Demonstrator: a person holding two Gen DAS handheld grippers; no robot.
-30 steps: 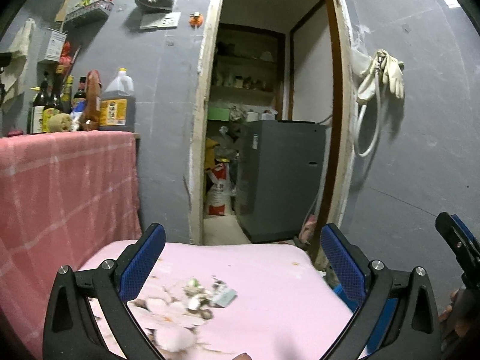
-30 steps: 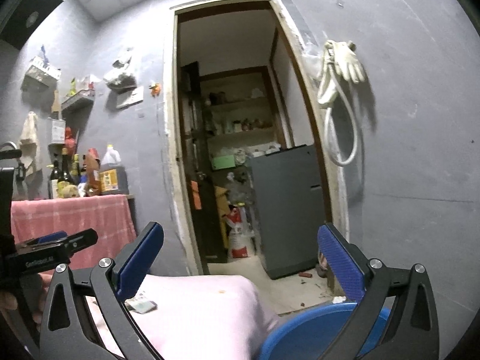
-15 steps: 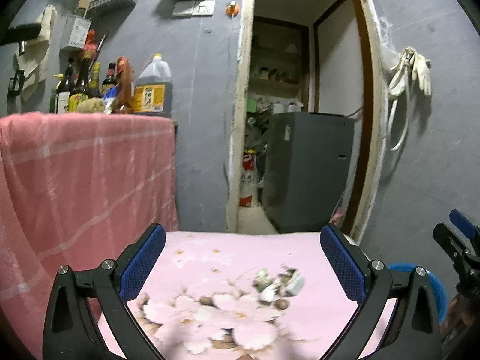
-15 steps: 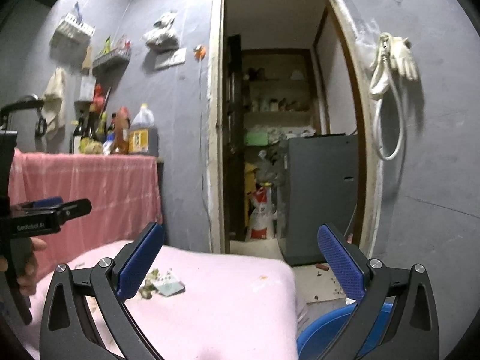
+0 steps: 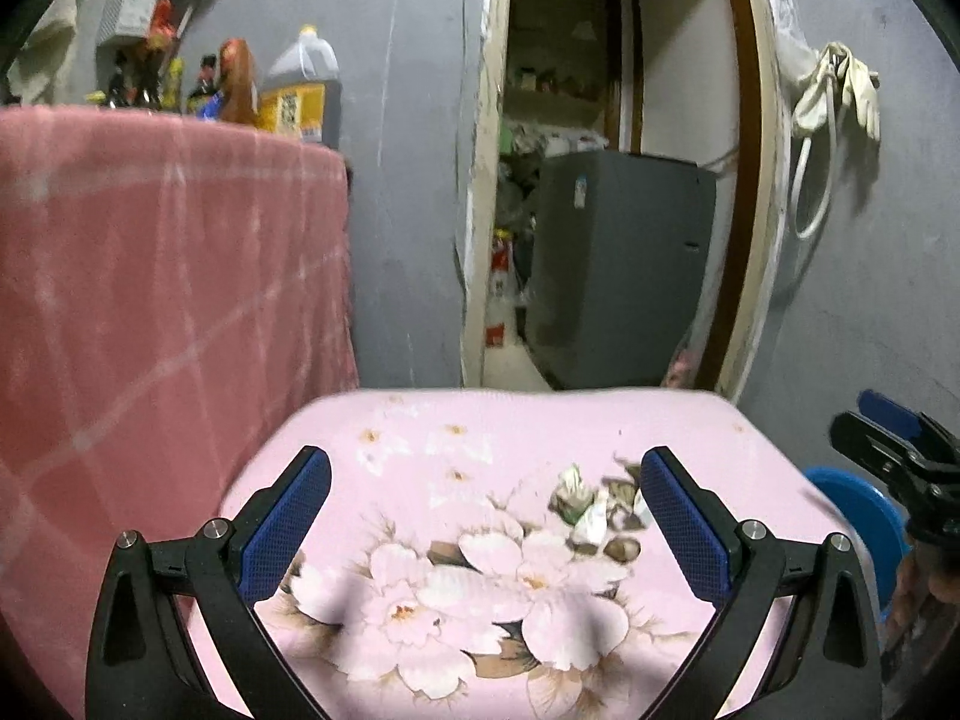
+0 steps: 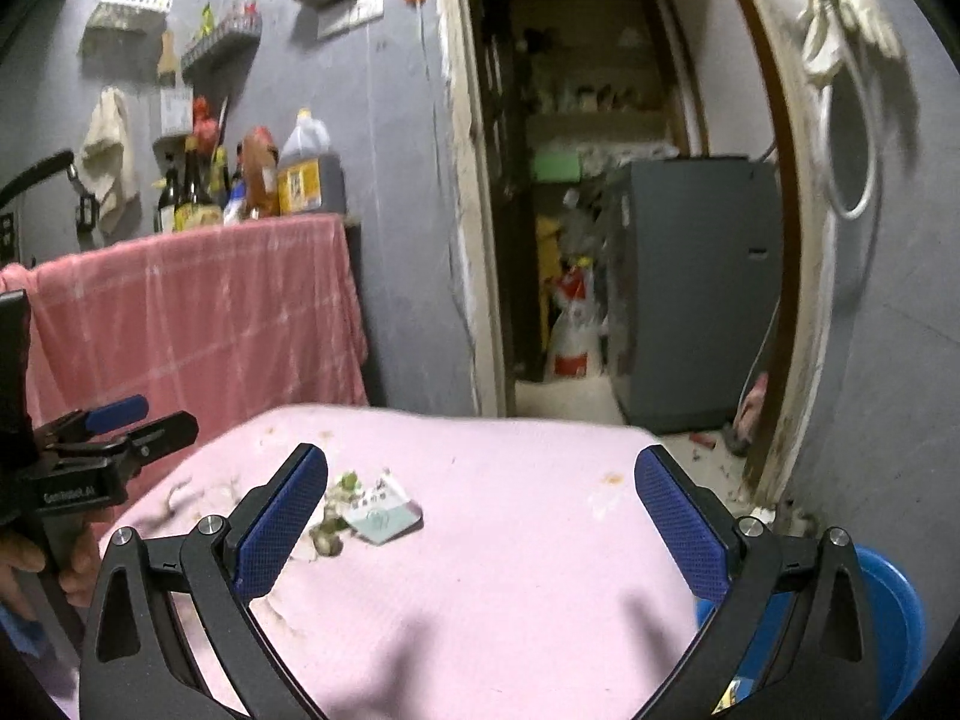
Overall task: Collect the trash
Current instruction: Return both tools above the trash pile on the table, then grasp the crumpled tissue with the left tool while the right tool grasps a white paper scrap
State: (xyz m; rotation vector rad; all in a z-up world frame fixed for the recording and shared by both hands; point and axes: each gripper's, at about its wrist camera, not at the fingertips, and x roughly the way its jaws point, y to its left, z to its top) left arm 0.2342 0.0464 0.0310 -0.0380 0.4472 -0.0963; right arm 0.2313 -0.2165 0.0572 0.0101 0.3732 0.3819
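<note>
Trash pile (image 5: 594,507) of crumpled wrappers and a flat packet (image 6: 384,519) lying on pink floral cloth (image 5: 480,570), uncollected. Left gripper (image 5: 486,516) spread wide, empty, hovering near the pile. Right gripper (image 6: 480,516) likewise spread, empty. Blue bin (image 6: 888,618) below cloth edge, right side; contents unclear. Judged: collection barely begun, every piece left to pick.

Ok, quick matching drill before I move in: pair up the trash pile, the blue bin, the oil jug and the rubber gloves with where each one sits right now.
Things:
1. trash pile
2. blue bin
3. oil jug
4. rubber gloves

Places:
A. hanging on the wall right of the doorway
B. on the pink floral cloth
C. on the counter draped with the checked pink cloth
D. low beside the table's right edge

Pairs: 1-B, 2-D, 3-C, 4-A
</note>
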